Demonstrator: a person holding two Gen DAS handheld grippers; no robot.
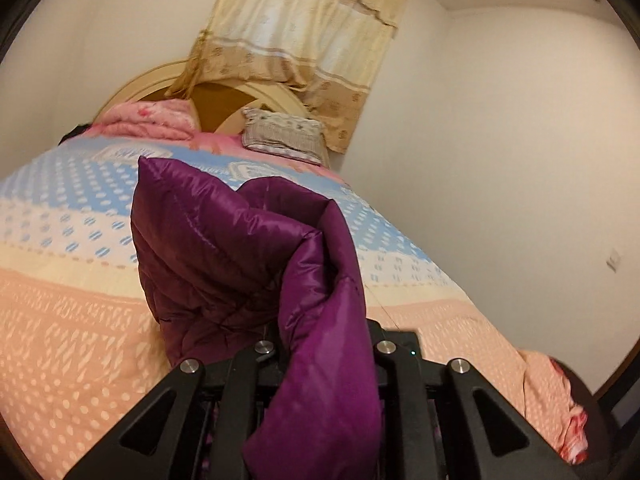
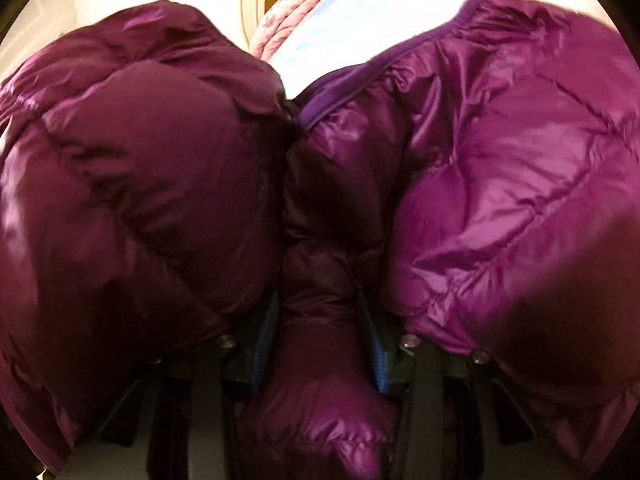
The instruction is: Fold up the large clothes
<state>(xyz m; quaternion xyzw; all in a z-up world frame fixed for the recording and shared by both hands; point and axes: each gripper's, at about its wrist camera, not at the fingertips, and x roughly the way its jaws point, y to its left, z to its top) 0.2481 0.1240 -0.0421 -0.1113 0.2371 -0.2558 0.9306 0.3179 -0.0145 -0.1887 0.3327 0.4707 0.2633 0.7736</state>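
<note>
The left gripper (image 1: 320, 344) pinches a fold of the shiny purple quilted down jacket (image 1: 224, 248), which bunches up above the peach foot end of the patterned bedspread (image 1: 72, 320). The right gripper (image 2: 320, 340) has its blue-lined jaws pressed on a thick roll of the same jacket (image 2: 500, 184) (puffy panels fill nearly that whole view). A grey patterned pillow (image 1: 284, 134) lies at the bed's head edge.

A home bedroom. Ahead of the jaws lies a bed (image 1: 80, 300) under a peach, cream and blue patterned bedspread, with a pillow (image 1: 282, 136) and a folded pink quilt (image 1: 148, 120) against a curved wooden headboard (image 1: 224, 108). Beyond hangs a beige floral curtain (image 1: 304, 40).
</note>
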